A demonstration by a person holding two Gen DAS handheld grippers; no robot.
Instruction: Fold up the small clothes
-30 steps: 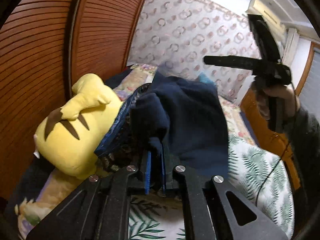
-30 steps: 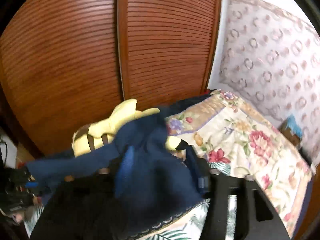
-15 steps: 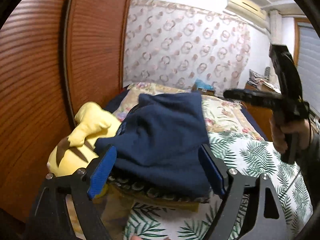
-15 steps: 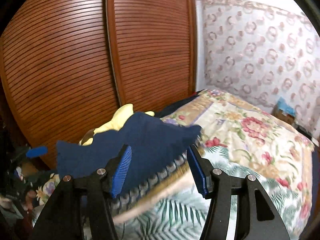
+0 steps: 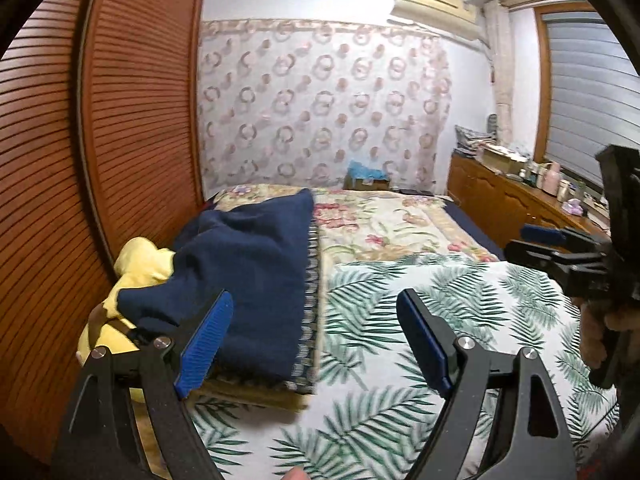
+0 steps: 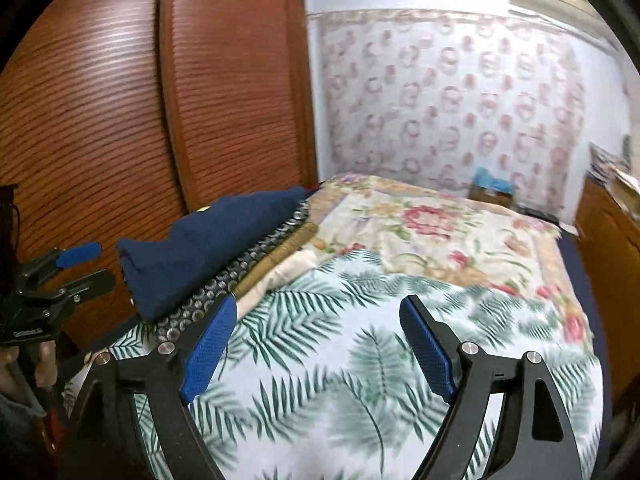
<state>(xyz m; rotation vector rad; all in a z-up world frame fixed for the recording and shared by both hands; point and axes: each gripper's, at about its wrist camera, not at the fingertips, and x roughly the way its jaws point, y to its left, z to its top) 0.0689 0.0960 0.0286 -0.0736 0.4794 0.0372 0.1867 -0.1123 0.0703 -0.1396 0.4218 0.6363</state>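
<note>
On the far left, the slatted wooden doors [image 5: 132,128] are standing along the bed's edge, and the yellow plush toy [image 5: 138,268] is lying against them. The folded navy garment [image 5: 248,280] is resting partly on the toy and partly on a stack of folded cloth with a patterned border [image 5: 310,300], on the left side of the bed; neither gripper is touching it.

Your left gripper [image 5: 316,344] is hovering just in front of the garment with its jaws standing wide and nothing between its blue pads [image 5: 206,342]. Those jaws are no longer moving.

Under both grippers the palm-leaf sheet [image 5: 460,300] is covering the near part of the bed, with the floral quilt [image 5: 380,224] lying beyond it toward the ring-patterned curtain [image 5: 320,108].

Your right gripper [image 6: 316,344] is hanging over the palm-leaf sheet, to the right of the garment and apart from it. Its jaws have just been opening and are gaping wide, with only bedding showing between them.

At the far right, the wooden dresser [image 5: 504,200] is standing along the wall.
</note>
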